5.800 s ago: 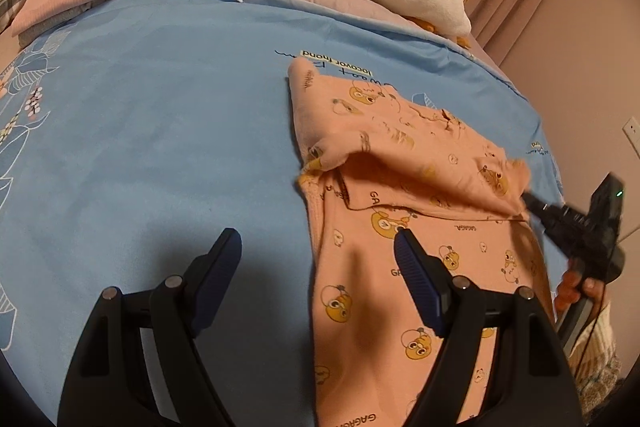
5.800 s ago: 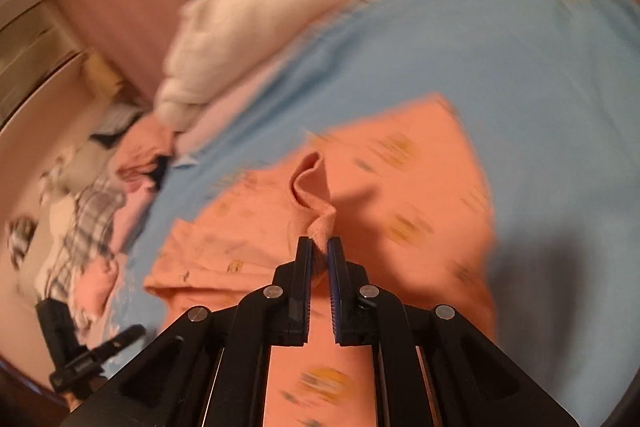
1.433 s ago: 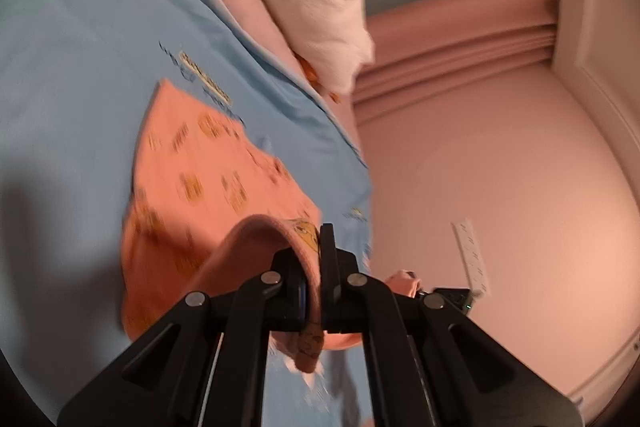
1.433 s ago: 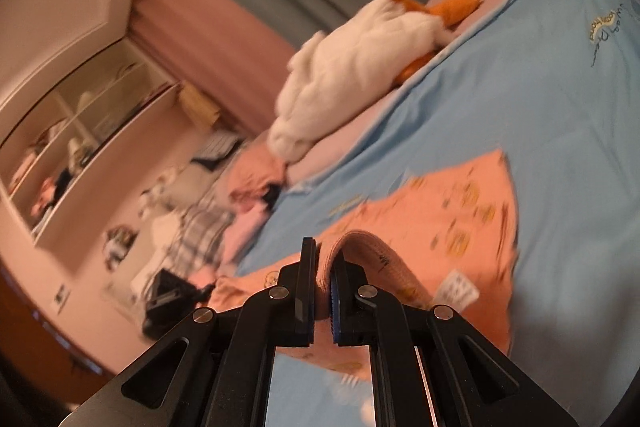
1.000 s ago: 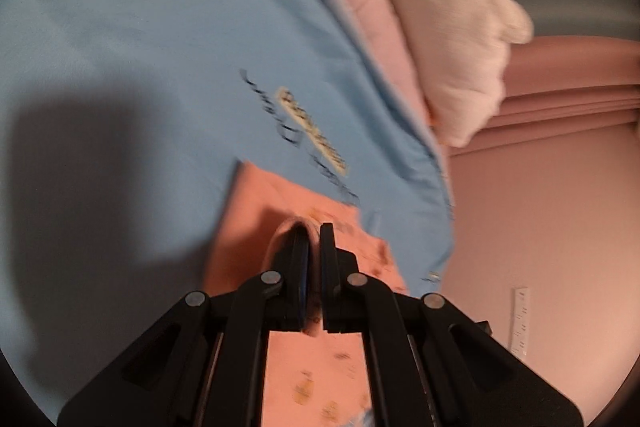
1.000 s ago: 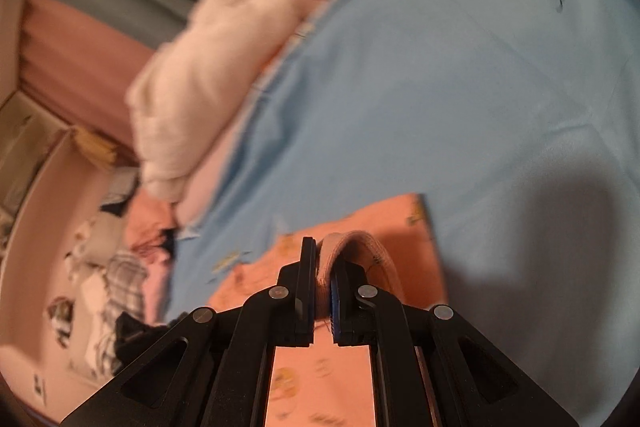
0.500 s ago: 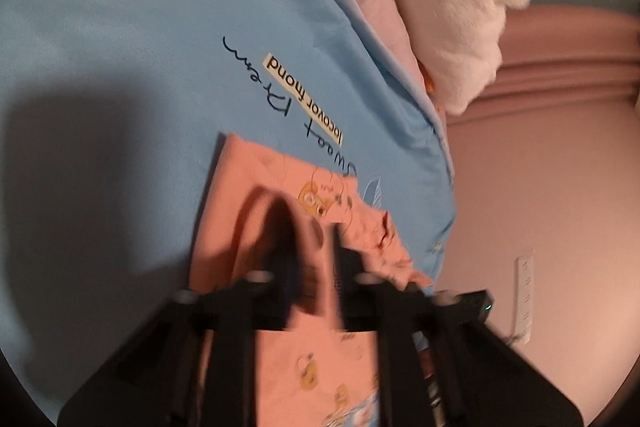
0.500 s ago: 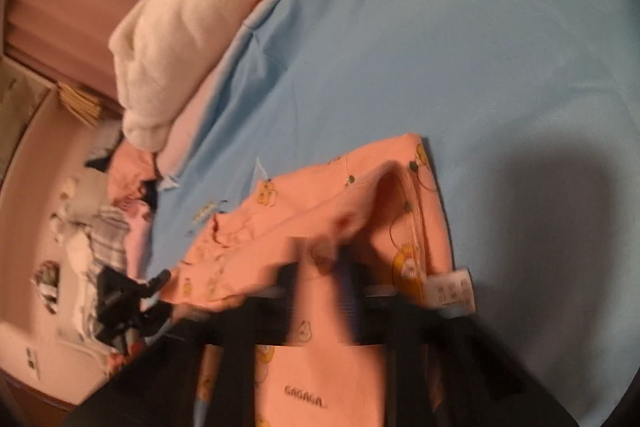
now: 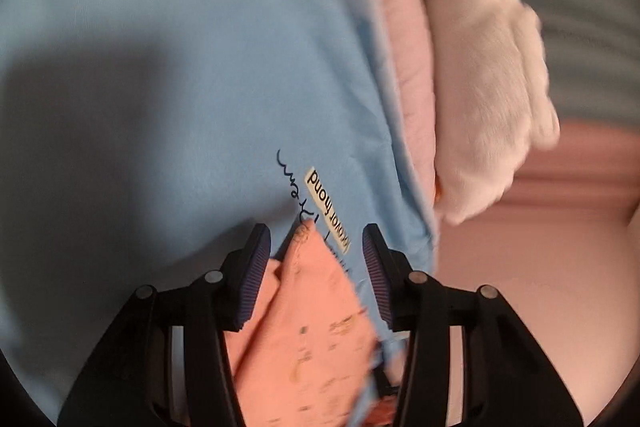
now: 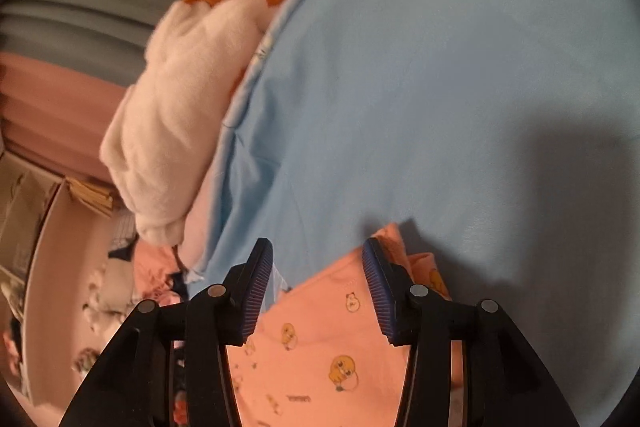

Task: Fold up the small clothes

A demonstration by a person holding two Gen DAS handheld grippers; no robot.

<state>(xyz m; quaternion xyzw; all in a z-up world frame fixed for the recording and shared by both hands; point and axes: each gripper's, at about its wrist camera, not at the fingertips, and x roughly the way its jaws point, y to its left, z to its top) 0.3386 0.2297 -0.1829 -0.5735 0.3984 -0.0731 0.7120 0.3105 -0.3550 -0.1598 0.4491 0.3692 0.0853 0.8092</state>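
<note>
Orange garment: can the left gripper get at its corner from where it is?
Probably yes. The left gripper has its fingers opening with the orange garment corner lying between them on the blue sheet, and nothing else covers it.

Blue bedsheet (image 10: 440,87); pink curtains (image 10: 48,99)

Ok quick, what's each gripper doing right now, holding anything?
Left gripper: jaws opening, peach garment lies loose between them.
Right gripper: jaws opening, nothing gripped, garment below.

Orange garment (image 10: 320,347) with yellow cartoon print, plain light blue sheet (image 10: 420,87), white fluffy blanket (image 9: 480,87), pink bedding (image 9: 408,67)
</note>
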